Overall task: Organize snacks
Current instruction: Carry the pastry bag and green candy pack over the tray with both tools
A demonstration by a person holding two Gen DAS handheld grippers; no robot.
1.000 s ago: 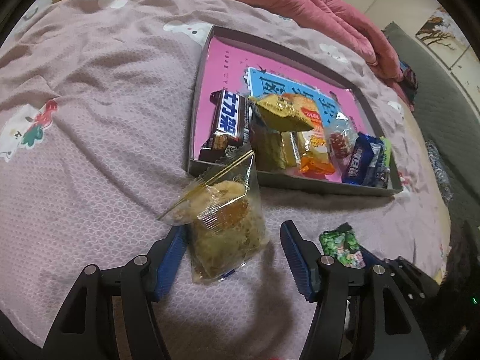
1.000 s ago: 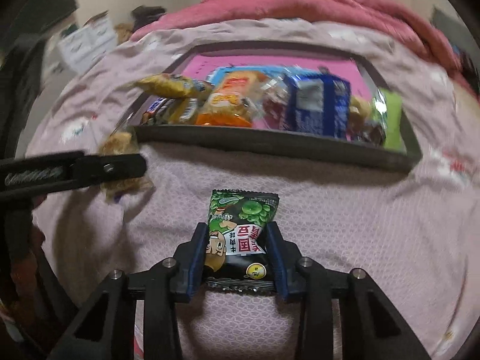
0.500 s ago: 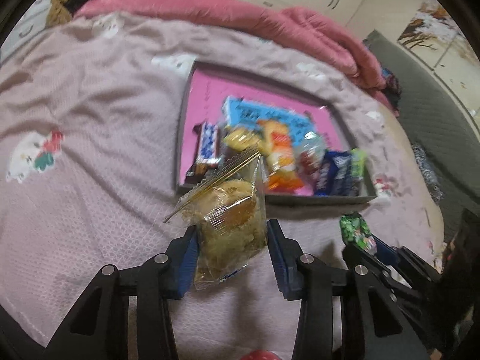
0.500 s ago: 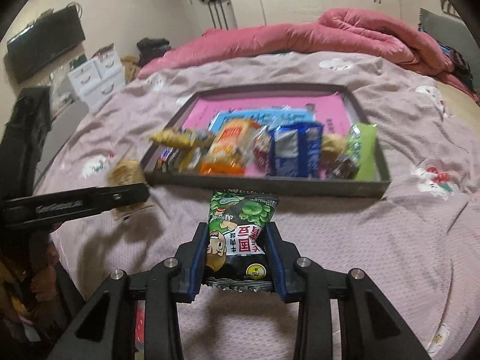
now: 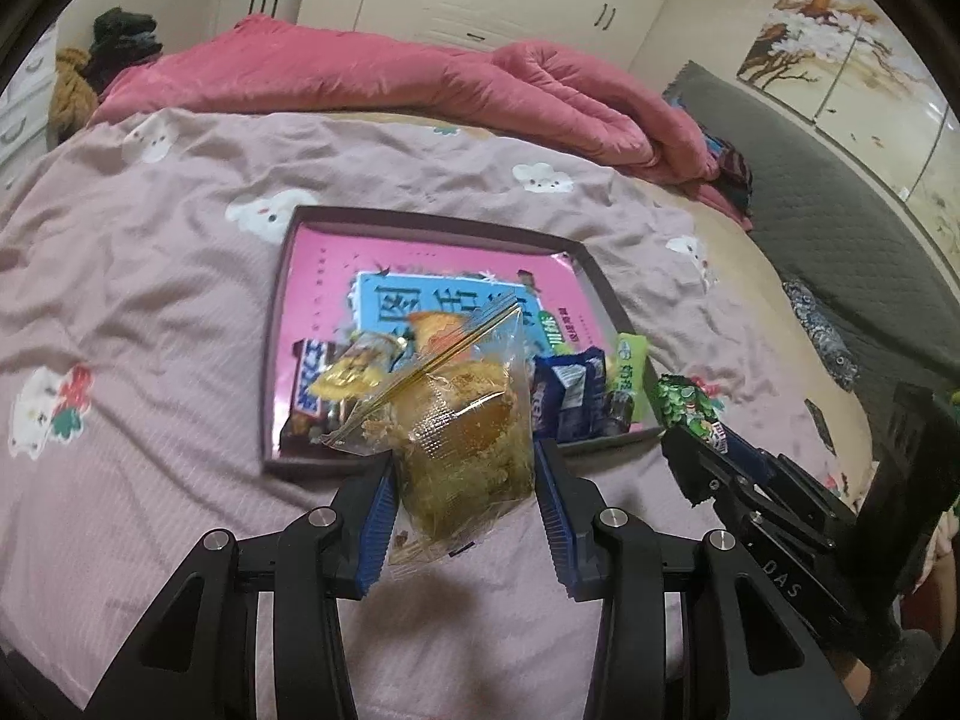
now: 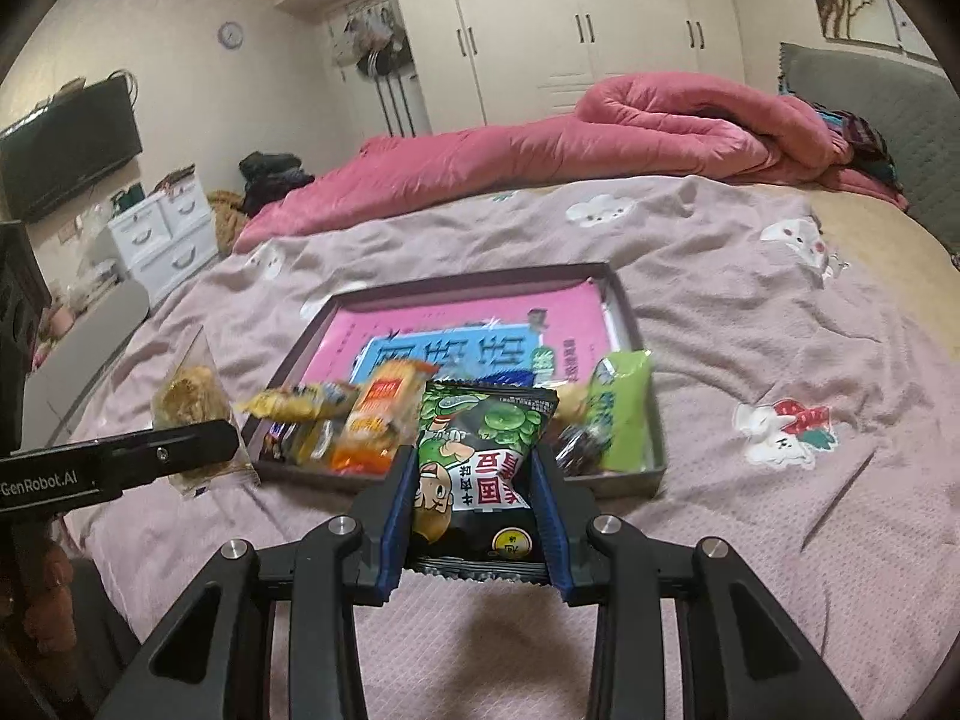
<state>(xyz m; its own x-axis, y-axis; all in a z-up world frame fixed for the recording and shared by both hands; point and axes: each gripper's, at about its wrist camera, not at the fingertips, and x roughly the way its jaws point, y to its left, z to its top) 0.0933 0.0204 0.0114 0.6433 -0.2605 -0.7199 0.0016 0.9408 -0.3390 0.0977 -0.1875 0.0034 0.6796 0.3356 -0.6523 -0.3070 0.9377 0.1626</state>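
Both lifted since earlier: left hand-held gripper (image 5: 465, 501) has just been closing onto clear cake bag (image 5: 462, 444), right hand-held gripper (image 6: 474, 516) clamps green snack packet (image 6: 483, 456), above pink bed (image 6: 780, 360) near tray (image 6: 636, 324); white wardrobes (image 6: 570, 30) behind.

The clear pastry bag (image 5: 462, 438) hides several snacks in the tray (image 5: 273, 360).

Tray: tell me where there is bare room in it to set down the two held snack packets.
The tray is free across its far half: the pink book cover lies bare up to the far wall. The near edge is crowded, packed from the chocolate bar on the left to the light green packet on the right. The bedsheet left of the tray is also bare.
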